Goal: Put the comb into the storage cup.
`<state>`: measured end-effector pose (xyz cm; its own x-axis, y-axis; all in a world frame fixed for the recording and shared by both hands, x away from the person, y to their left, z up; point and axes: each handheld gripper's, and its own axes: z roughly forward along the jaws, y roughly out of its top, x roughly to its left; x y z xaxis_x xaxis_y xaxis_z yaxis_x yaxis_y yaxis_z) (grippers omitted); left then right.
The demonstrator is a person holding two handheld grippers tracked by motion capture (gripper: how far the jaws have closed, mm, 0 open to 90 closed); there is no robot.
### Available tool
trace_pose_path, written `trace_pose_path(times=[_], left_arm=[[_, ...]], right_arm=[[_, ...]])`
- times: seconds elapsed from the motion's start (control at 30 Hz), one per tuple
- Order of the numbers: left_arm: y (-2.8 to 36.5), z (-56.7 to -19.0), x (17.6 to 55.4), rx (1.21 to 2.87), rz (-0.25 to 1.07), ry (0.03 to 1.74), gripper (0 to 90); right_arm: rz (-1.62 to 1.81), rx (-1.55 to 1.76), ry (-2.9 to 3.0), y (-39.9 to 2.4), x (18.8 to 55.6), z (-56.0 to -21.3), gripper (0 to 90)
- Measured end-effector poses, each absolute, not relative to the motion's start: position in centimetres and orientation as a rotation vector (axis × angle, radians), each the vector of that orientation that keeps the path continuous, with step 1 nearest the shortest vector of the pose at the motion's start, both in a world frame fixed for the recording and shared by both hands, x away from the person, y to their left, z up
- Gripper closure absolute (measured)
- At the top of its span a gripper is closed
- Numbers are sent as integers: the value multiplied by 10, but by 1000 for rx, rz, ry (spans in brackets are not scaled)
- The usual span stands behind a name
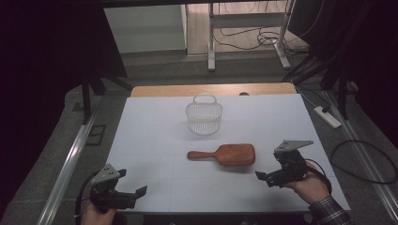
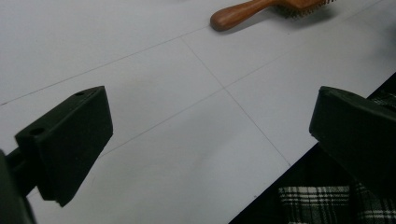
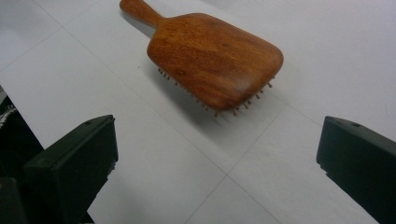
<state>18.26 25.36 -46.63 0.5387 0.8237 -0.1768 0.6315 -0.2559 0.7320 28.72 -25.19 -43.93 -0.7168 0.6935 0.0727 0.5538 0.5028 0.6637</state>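
Observation:
A wooden paddle hairbrush [image 1: 225, 154] lies bristles down near the middle of the white table [image 1: 155, 136], its handle pointing left. Behind it stands a white plastic basket [image 1: 204, 117] with a small handle, upright. My right gripper [image 1: 267, 174] hovers open just right of the brush head, jaws aimed at it. In the right gripper view the brush [image 3: 215, 56] lies ahead of the wide-apart jaws [image 3: 215, 158]. My left gripper [image 1: 135, 194] is open at the table's front left corner. In its view [image 2: 210, 135] only the brush handle [image 2: 233, 14] shows far ahead.
A wooden strip [image 1: 211, 89] borders the table's far edge. Rails run along both sides on the floor. A power strip [image 1: 328, 117] and cables [image 1: 361, 159] lie to the right. A plaid sleeve [image 1: 328, 211] comes in at the bottom right.

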Motion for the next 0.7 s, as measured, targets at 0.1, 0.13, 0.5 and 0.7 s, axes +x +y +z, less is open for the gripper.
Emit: trace_pose_path(times=[0.1, 0.13, 0.5, 0.7], left_arm=[[253, -466, 183, 1989, 308, 1175, 6], [253, -466, 183, 1992, 307, 1173, 6], [252, -466, 183, 2005, 299, 1160, 7], [252, -466, 183, 2006, 295, 1158, 7]], right_arm=[[1012, 1063, 2544, -249, 289, -439, 0], [1015, 1055, 2548, -248, 290, -439, 0], [1012, 1031, 2567, -236, 299, -439, 0], [1024, 1022, 2584, -226, 306, -439, 0]])
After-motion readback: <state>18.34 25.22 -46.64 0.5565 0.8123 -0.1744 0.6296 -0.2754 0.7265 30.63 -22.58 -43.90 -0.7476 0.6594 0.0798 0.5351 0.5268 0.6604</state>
